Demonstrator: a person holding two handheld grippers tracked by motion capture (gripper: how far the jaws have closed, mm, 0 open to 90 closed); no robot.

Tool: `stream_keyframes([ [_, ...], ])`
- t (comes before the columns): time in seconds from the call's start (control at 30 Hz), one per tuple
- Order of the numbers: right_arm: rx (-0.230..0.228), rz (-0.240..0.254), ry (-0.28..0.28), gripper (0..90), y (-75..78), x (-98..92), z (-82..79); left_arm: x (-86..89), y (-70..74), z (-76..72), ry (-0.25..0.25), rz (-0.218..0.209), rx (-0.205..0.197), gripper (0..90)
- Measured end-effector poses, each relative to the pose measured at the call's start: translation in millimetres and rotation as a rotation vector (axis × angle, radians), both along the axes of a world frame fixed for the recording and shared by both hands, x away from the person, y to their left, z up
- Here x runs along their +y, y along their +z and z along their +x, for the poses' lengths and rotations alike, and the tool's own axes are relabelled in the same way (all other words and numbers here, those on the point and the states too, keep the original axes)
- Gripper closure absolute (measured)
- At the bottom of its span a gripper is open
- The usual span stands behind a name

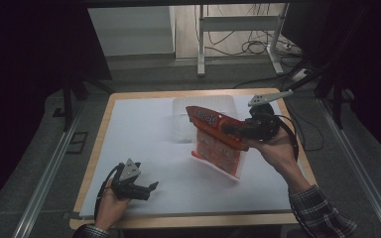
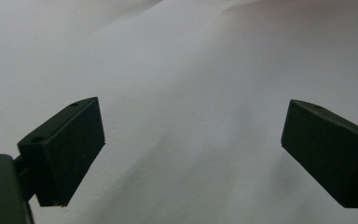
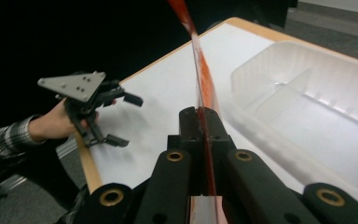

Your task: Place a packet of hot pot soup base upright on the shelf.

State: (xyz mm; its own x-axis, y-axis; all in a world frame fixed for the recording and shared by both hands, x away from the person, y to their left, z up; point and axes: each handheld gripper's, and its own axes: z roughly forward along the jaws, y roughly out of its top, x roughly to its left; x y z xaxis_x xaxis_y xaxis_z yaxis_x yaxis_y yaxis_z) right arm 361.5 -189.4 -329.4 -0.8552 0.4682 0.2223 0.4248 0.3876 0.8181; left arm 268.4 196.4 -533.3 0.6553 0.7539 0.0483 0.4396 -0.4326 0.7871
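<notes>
Red-and-clear packet hangs above the worktop's right half, pinched in the right gripper's closed jaws; keep that grip firm, lower it squarely over the tray; left gripper rests near the front-left corner, jaws wide, empty.

Left hand-held gripper agape, right clamped.
</notes>
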Motion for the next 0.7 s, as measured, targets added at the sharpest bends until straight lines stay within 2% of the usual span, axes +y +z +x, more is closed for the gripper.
stream_keyframes([
  [0.13,-0.003,0.012,-0.024,89.2,7.4,-5.5,9.3,0.6,0.4,0.4,-0.005,-0.014,0.009,5.3],
  [0.23,0.007,0.047,-0.036,89.2,13.6,-9.9,17.0,2.0,0.8,0.7,-0.005,-0.038,0.018,5.0],
  [0.4,0.014,0.081,-0.046,89.2,21.8,-12.7,26.9,3.5,1.2,1.0,-0.011,-0.065,0.029,4.3],
  [0.7,-0.001,0.111,-0.076,89.2,40.1,-10.7,44.5,3.0,0.0,1.7,-0.020,-0.069,0.043,3.9],
])
